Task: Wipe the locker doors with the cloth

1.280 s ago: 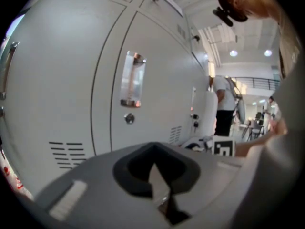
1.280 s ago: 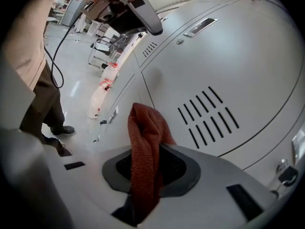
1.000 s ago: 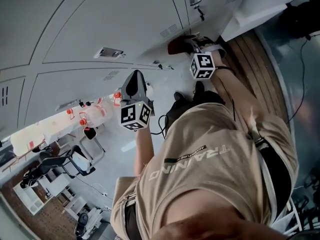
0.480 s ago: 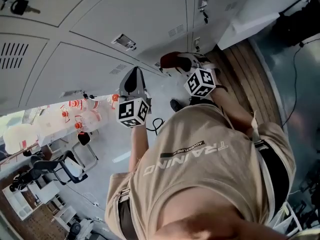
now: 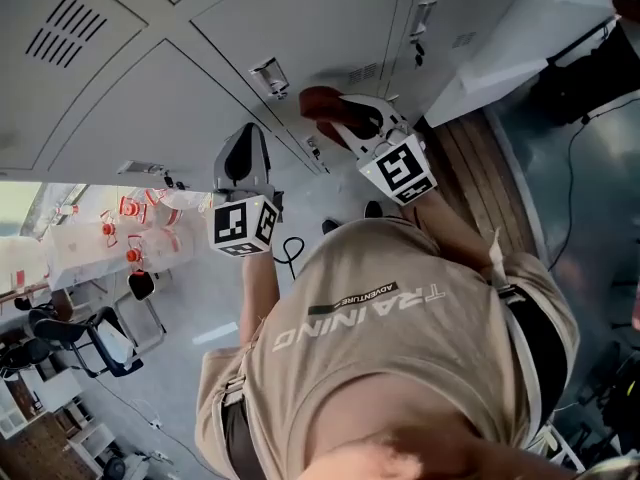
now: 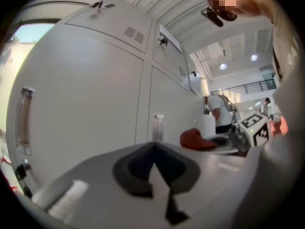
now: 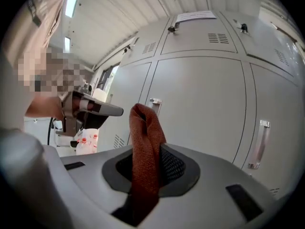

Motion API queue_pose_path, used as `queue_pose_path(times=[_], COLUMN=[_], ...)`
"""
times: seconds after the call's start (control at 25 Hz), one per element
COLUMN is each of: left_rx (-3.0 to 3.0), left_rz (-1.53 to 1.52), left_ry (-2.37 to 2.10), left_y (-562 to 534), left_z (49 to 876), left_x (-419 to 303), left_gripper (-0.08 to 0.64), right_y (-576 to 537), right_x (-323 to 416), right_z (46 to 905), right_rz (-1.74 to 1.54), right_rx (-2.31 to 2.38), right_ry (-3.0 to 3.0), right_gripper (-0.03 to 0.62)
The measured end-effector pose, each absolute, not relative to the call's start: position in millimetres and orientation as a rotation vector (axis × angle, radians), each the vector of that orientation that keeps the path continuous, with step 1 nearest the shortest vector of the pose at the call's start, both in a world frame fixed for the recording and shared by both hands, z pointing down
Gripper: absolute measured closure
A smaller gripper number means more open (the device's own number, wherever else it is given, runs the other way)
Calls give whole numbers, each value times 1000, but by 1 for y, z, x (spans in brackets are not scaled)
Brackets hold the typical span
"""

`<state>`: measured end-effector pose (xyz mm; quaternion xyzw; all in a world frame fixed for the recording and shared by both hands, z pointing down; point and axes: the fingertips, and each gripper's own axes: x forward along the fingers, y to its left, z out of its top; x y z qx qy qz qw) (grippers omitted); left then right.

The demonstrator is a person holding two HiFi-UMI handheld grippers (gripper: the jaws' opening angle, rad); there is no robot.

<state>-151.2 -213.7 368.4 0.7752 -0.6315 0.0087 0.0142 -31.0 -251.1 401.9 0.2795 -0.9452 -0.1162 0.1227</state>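
Grey locker doors (image 5: 300,18) fill the space ahead of me. My right gripper (image 5: 340,113) is shut on a rust-red cloth (image 5: 322,101) that sticks up between its jaws close to a door; whether it touches, I cannot tell. In the right gripper view the cloth (image 7: 145,142) stands folded out of my right gripper (image 7: 150,168), facing a locker door (image 7: 200,104) with a handle (image 7: 155,101). My left gripper (image 5: 245,138) is shut with nothing in it, held beside the lockers to the left. In the left gripper view its jaws meet at my left gripper (image 6: 155,168), and the cloth (image 6: 195,138) shows beyond.
Door handles (image 5: 268,76) jut from the lockers. A long handle (image 6: 24,120) is near the left gripper. Bottles with red caps (image 5: 130,233) stand on a white table at left, with chairs (image 5: 100,338) below. A wood-plank floor strip (image 5: 500,168) runs along the right.
The right gripper with the cloth has moved left and up along the lockers in the head view. The left gripper has drifted left too. The view has swung toward other doors.
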Motion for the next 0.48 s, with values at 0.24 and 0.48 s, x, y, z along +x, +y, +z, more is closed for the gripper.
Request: queue_pose_path(times=[0.24,0.48], left_rx=[2456,2457], left_rz=[-15,13], left_ry=[-2020,-1966], left_y=[-213,-212], left_z=[344,359], left_x=[-161,-150], left_gripper=[554,554], right_y=[-251,-253], right_x=[-36,-20], right_z=[364,357], right_rz=[-217,-169], right_rx=[848,924], right_ry=[-2924,-2975], right_gripper=[526,526])
